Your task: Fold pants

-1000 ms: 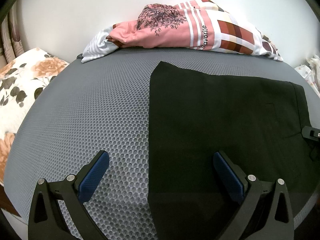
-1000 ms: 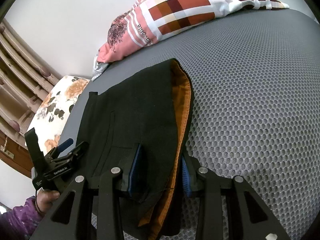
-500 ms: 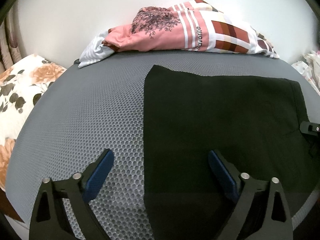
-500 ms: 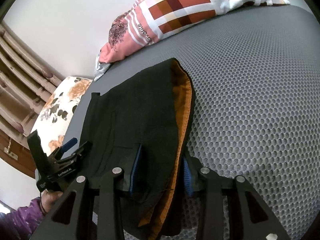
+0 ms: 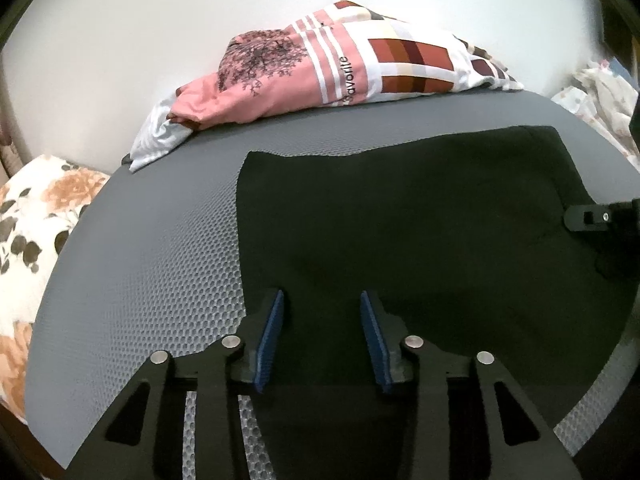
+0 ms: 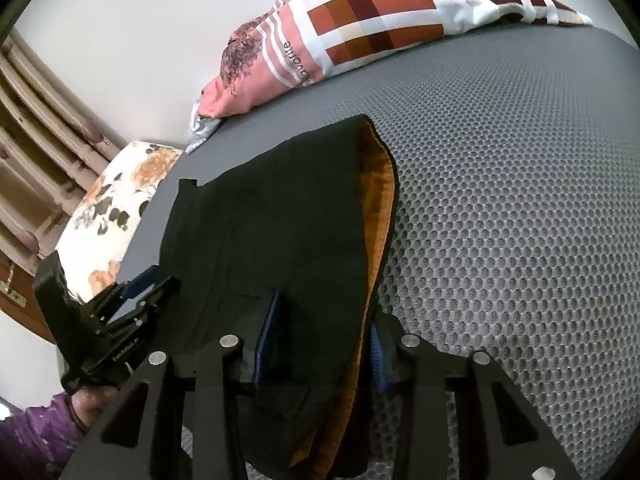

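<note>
Your black pants (image 5: 420, 232) lie folded on the grey honeycomb-mesh bed (image 5: 160, 264), spread as a broad dark slab with a straight left edge and a slightly wavy far edge. From the right wrist view the same pants (image 6: 280, 232) show an orange lining along their open right edge, and a seam and a belt loop at the far left corner.

Your left gripper (image 5: 322, 336) sits at the near edge of the cloth, its blue-padded fingers (image 5: 270, 340) partly closed with black fabric between them; you cannot tell whether they pinch it. Your right gripper (image 6: 318, 344) has its fingers clamped on a bunched fold of the pants, black layer and orange lining gathered between the pads.

At the head of the bed rests a pink and checked pillow (image 5: 340, 68), against the white wall. A floral cushion (image 5: 36, 216) lies off the bed's left side.
</note>
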A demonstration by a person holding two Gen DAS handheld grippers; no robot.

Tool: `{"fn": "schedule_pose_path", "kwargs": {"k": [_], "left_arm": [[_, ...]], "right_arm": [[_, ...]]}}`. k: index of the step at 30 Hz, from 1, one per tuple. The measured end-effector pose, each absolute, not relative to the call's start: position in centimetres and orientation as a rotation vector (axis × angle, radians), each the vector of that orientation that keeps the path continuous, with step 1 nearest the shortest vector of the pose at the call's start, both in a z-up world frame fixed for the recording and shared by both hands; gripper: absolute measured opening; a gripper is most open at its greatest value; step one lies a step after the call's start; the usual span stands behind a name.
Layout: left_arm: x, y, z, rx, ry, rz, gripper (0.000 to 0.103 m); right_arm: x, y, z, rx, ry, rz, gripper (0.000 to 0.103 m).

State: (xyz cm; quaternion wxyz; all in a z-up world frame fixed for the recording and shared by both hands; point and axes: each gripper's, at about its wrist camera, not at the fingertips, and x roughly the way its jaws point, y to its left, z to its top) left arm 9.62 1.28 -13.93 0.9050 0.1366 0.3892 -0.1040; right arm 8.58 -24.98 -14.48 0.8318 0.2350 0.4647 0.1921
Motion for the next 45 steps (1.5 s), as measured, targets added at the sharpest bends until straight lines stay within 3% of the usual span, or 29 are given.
{"fn": "schedule_pose_path", "kwargs": {"k": [11,15,19,29,35,38,40,45], "left_arm": [[10.8,2.4,-13.6,0.211,0.878,-0.391,0.035],[11.0,2.3,-13.3,0.198,0.902,-0.427,0.001],[10.6,1.7,-13.3,0.243,0.891,-0.428,0.0],[9.5,0.7,-11.4,0.245,0.835,-0.448,0.0],[11.5,3.9,-11.7,0.111,0.93,-0.449,0.0],[13.3,6.7,-12.1,-0.03,1.012,-0.478,0.011],[14.5,8.4,-12.7,-0.115,1.061,-0.5,0.034],[16.5,9.8,-13.6,-0.245,1.106,-0.633,0.039]], "right_arm": [[8.4,-26.0,-15.1,0.586,0.99,0.443,0.036],[8.5,-25.8,-15.0,0.576,0.99,0.44,0.036],[8.6,-25.6,-14.7,0.576,0.985,0.44,0.031],[8.4,-26.2,-14.0,0.642,0.97,0.465,0.024],[8.5,-25.9,-13.9,0.596,0.986,0.456,0.024],[8.7,-25.9,-14.2,0.615,0.993,0.458,0.024],[8.7,-26.0,-14.5,0.626,1.0,0.455,0.025],[8.6,-26.1,-14.8,0.633,1.003,0.454,0.026]]}}
